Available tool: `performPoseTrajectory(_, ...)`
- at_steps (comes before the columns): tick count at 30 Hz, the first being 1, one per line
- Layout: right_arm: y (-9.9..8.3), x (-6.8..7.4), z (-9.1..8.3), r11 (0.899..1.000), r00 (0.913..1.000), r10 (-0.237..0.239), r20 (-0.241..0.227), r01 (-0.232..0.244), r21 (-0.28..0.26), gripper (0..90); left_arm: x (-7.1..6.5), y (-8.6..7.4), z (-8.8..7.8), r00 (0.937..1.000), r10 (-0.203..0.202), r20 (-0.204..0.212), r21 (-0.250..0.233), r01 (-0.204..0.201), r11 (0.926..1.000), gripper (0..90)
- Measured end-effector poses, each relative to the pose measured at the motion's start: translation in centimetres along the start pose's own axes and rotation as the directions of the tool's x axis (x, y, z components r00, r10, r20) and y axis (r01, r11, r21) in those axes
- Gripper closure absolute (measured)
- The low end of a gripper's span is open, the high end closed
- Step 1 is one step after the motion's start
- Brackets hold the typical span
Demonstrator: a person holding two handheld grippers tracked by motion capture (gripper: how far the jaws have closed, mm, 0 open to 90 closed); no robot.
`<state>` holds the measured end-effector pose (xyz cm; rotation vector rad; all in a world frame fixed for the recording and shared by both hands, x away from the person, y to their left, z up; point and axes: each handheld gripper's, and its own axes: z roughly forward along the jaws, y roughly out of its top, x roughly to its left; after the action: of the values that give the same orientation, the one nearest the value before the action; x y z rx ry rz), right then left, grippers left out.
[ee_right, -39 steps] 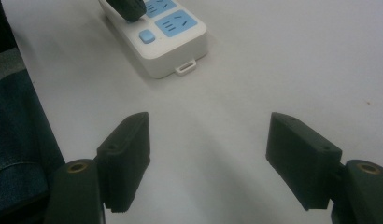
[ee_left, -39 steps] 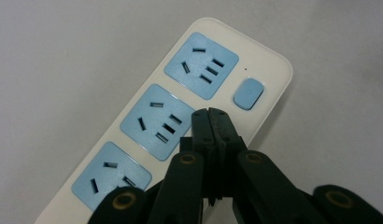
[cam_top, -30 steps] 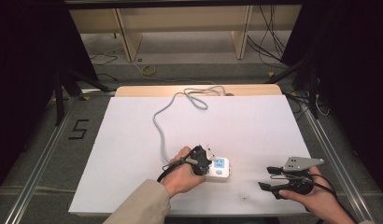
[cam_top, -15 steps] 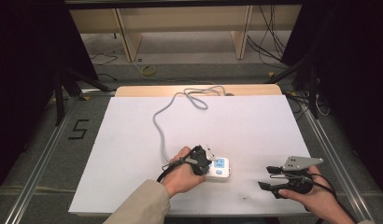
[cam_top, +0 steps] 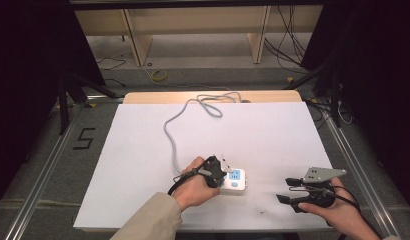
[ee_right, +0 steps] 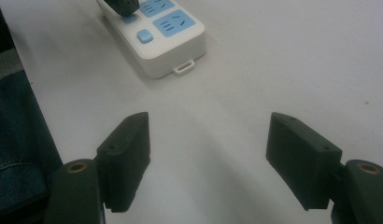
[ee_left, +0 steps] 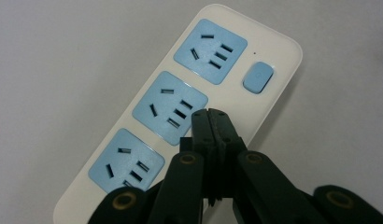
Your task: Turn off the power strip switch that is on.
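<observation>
White covers the worktop [cam_top: 143,165] in the high view, and on it, near the front edge, lies a white power strip [cam_top: 235,180] with blue socket faces. Its grey cord [cam_top: 169,131] runs away across the sheet and loops at the far edge. The left gripper [cam_top: 219,172] sits over the near end of the strip, held from behind by the left hand [cam_top: 193,187]. The right gripper [cam_top: 289,190] rests in the right hand [cam_top: 333,210], well apart from the strip, pointing toward it.

From the left gripper view, the left gripper [ee_left: 211,114] has its jaws pressed together with nothing between them, tips over the strip [ee_left: 147,79] just beside the middle socket [ee_left: 170,107]. A blue button [ee_left: 258,78] sits beside the far socket.

Along the right gripper view, the right gripper [ee_right: 208,144] stands wide apart and empty above bare worktop [ee_right: 283,60]; the strip [ee_right: 166,51] lies ahead, at upper left.
</observation>
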<state>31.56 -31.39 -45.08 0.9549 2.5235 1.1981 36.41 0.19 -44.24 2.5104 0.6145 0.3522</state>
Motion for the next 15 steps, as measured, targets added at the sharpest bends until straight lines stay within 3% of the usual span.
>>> performPoseTrajectory(2,0.0,0.0,0.0,1.000,1.0000,-0.001,0.001,0.001,0.000,30.9,-0.1,0.1,-0.1,0.9992,-0.012,0.039,0.000,0.012,0.9999,90.0)
performPoseTrajectory(7,0.0,0.0,0.0,1.000,1.0000,-0.003,0.001,0.003,-0.002,30.9,-0.5,0.4,-0.3,0.9993,0.008,0.036,-0.022,-0.007,0.9997,90.0)
performPoseTrajectory(15,0.0,0.0,0.0,1.000,1.0000,-0.003,0.001,0.003,-0.002,30.9,0.5,0.3,-1.5,0.9995,-0.028,0.016,-0.078,0.029,0.9965,90.0)
